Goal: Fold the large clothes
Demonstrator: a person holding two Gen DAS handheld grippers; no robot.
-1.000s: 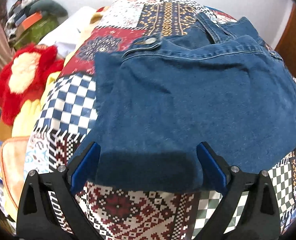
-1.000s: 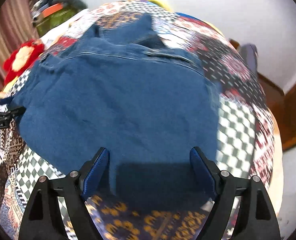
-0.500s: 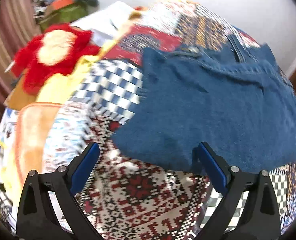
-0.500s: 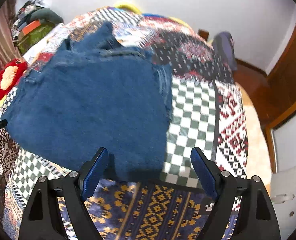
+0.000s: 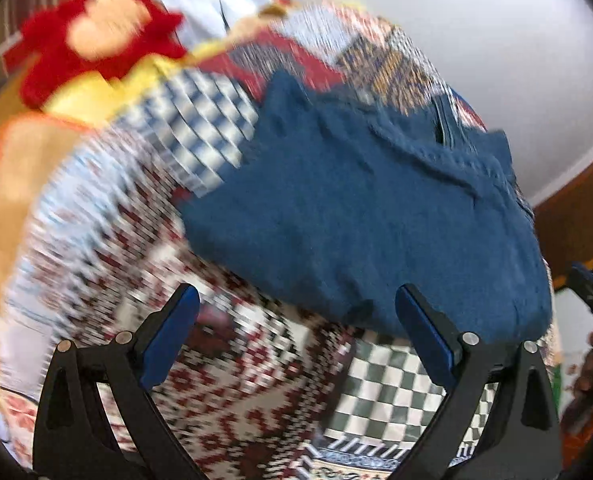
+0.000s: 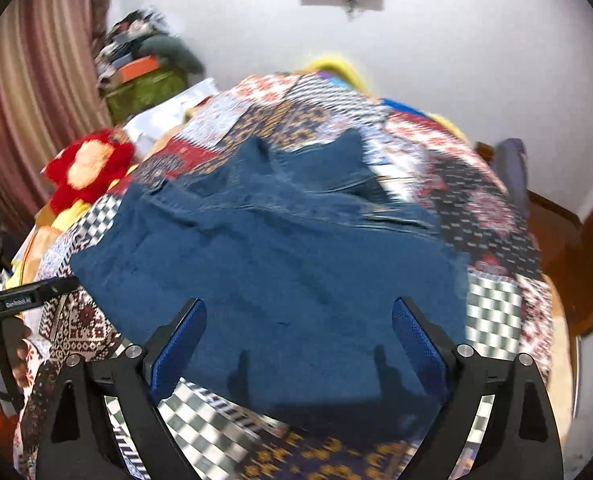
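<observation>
Left wrist view: the folded blue denim garment (image 5: 376, 220) is taken as the landmark, lying on a patchwork bedspread (image 5: 232, 380) that covers the bed. To the far left of the denim, a red and cream plush toy (image 5: 96, 36) is seen at the bed's edge, much blurred. The left gripper (image 5: 292, 332) is held just short of the denim's near edge, its jaws spread wide and nothing held between them; its right blue pad (image 5: 424, 336) is seen against the denim's near hem, though contact cannot be told. To the right of the denim, a strip of brown wood (image 5: 576, 216) is shown below the white wall. In the right wrist view, the same plush toy (image 6: 84, 164) is found left of the denim (image 6: 280, 264), with a striped curtain (image 6: 28, 92) behind it. The right gripper (image 6: 298, 342) is poised over the denim's near part, its jaws wide apart and empty. The bedspread (image 6: 492, 312) is shown as a checked patch just right of the denim.
</observation>
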